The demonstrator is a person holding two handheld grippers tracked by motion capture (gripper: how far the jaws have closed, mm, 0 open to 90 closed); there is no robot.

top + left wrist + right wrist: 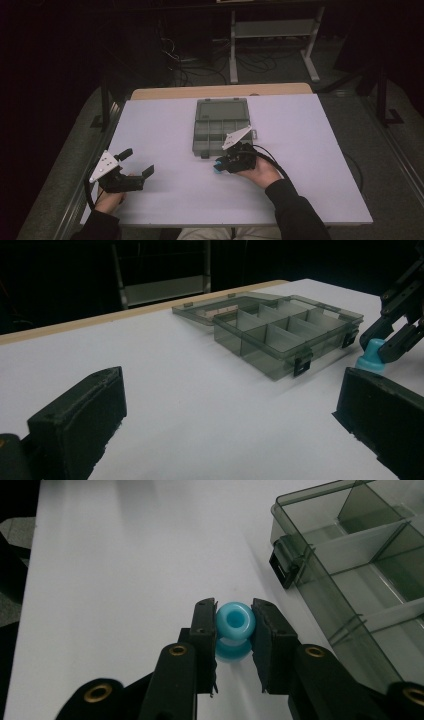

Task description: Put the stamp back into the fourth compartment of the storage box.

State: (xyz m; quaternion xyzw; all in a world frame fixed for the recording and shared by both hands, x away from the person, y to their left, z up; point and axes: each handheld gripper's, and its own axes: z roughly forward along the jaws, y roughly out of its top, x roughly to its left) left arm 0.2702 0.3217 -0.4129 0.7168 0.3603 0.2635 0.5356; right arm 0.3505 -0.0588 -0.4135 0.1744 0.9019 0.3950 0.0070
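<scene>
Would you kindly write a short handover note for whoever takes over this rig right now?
Right gripper: shut on the blue spool-shaped bead, which sits on the white table just in front of the organiser box's near edge.
Left gripper: open, nothing between its jaws, resting at the table's near left.
Grey compartment organiser box: at the table's middle, lid folded open and lying flat behind it; the compartments in view look empty.
Done: the box is open and the bead is gripped.
Left: probably lift the bead, place it in a compartment, then close the lid.
</scene>
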